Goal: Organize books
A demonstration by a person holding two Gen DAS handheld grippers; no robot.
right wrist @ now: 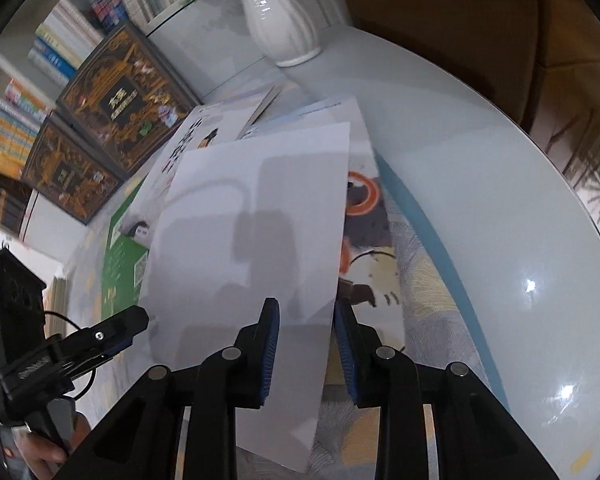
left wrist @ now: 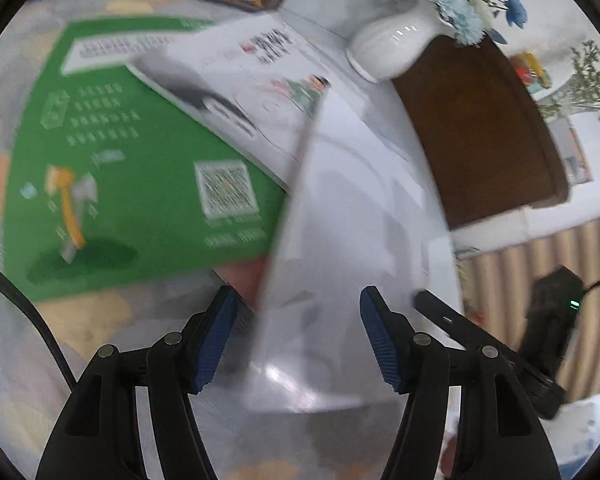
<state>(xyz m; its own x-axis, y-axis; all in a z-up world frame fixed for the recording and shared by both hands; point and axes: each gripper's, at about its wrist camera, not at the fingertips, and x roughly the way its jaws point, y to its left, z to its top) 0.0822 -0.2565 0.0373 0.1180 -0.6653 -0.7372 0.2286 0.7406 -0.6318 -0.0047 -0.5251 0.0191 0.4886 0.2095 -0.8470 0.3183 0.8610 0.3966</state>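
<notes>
A big white sheet (left wrist: 360, 220), the cover or a page of a picture book (right wrist: 368, 216), stands lifted off the table. My right gripper (right wrist: 306, 303) has its jaws narrow around the sheet (right wrist: 252, 220), whose right edge lies against the right pad. One right finger (left wrist: 440, 312) lies across the sheet's edge in the left wrist view. My left gripper (left wrist: 297, 292) is open, and the sheet's lower corner hangs between its fingers without touching either pad. A green book (left wrist: 140, 200) lies flat under a white printed book (left wrist: 240, 72).
A white vase (right wrist: 280, 20) with flowers stands at the back of the round glass table (right wrist: 500, 220). Two dark ornate books (right wrist: 120, 96) lean upright before shelves of books (right wrist: 60, 40). A brown chair (left wrist: 480, 128) stands past the table. A hand (right wrist: 40, 452) holds the left gripper.
</notes>
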